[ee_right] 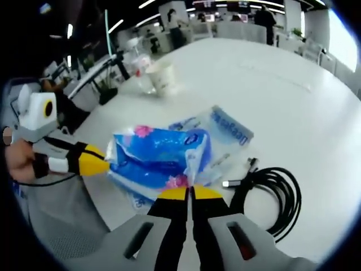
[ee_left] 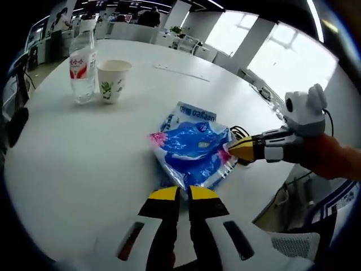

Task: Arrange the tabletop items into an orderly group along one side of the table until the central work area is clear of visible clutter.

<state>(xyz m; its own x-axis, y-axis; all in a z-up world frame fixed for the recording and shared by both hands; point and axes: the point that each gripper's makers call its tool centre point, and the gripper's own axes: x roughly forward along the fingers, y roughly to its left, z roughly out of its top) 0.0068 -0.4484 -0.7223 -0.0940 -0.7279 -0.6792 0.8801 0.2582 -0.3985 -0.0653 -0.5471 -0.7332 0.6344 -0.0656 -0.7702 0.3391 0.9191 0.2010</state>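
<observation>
The task looks only begun: both grippers, left [ee_left: 179, 195] and right [ee_right: 190, 195], are closed on opposite edges of the blue pack [ee_left: 192, 149] mid-table, the cable [ee_right: 273, 197] beside it, while bottle [ee_left: 83, 65] and cup [ee_left: 113, 81] stand together far off.

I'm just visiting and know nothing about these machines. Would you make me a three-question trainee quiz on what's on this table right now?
1. True or false: the paper cup stands right beside the water bottle.
2. What do both sets of tongs, left and right, pinch? A. a book B. the blue plastic packet C. the cup
3. Fill in: the coiled black ____ lies by the packet.

Key: 1 true; 2 B; 3 cable.
</observation>
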